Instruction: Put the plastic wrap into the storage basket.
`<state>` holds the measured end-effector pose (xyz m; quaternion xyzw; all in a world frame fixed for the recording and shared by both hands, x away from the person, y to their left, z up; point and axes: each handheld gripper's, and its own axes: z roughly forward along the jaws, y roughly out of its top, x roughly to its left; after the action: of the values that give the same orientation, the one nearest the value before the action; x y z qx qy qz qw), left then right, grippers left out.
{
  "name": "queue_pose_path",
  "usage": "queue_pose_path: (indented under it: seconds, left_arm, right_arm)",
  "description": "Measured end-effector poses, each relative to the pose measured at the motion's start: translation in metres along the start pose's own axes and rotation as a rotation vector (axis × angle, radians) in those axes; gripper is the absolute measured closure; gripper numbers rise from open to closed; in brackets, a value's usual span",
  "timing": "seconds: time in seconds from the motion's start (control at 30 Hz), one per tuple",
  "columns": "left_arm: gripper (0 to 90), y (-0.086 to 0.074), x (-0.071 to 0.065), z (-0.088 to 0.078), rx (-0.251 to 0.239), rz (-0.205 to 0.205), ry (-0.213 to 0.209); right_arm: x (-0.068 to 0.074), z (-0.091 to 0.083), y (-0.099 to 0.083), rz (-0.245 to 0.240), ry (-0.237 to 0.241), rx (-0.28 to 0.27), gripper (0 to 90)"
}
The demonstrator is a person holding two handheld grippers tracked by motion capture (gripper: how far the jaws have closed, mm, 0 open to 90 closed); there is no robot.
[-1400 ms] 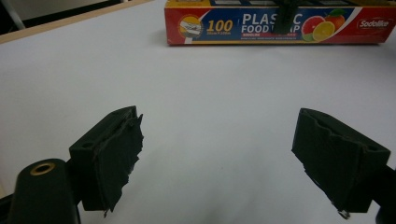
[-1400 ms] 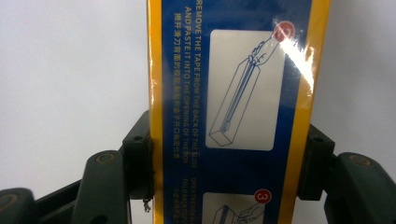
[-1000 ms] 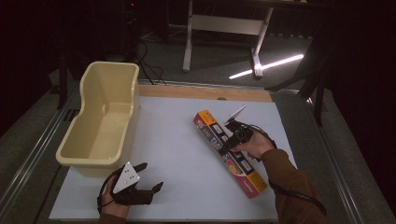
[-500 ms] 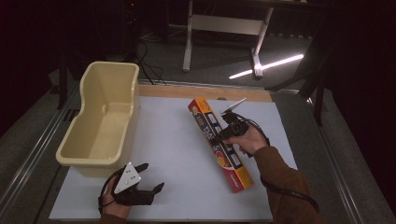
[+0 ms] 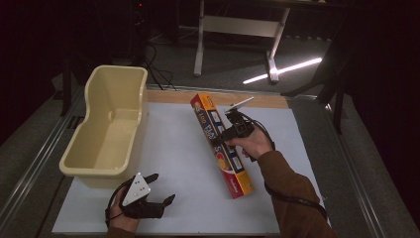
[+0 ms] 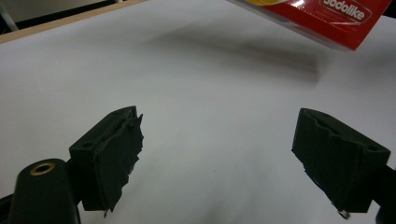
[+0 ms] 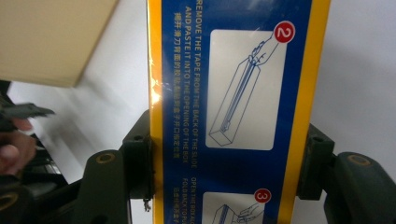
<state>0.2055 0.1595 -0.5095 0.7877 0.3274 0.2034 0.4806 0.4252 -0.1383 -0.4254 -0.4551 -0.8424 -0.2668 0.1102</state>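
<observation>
Your right gripper (image 5: pixel 229 135) pinches long box (image 5: pixel 221 144) mid-length, across narrow width, lifted over worktop centre-right. Judge it light, stiff cardboard, glossy; may pivot. Left gripper (image 5: pixel 157 192) spread, empty, near front edge.

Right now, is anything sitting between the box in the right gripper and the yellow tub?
Nothing visible does. The right gripper is shut on the long box, and the white mat between it and the yellow tub is bare. The left gripper sits open near the front edge, off that path.
</observation>
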Motion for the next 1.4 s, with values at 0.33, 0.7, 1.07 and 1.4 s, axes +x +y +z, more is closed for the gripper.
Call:
queue_pose_path:
  seconds: [0.33,0.7,1.07,1.4]
  left_arm:
    - [15.4,0.000,0.000,0.000,-0.001,0.000,-0.003]
    - [15.4,0.001,-0.004,0.002,0.001,0.015,-0.013]
    - [15.4,0.000,-0.007,0.003,0.000,0.017,-0.020]
    - [15.4,0.001,-0.009,0.002,-0.005,0.020,-0.023]
  right_arm:
    - [0.017,-0.002,0.015,0.036,0.061,-0.055,39.0]
    - [0.031,0.000,0.027,0.045,0.100,-0.081,39.0]
    - [0.044,-0.004,0.042,0.065,0.154,-0.112,39.0]
    - [0.043,-0.003,0.050,0.102,0.201,-0.135,39.0]
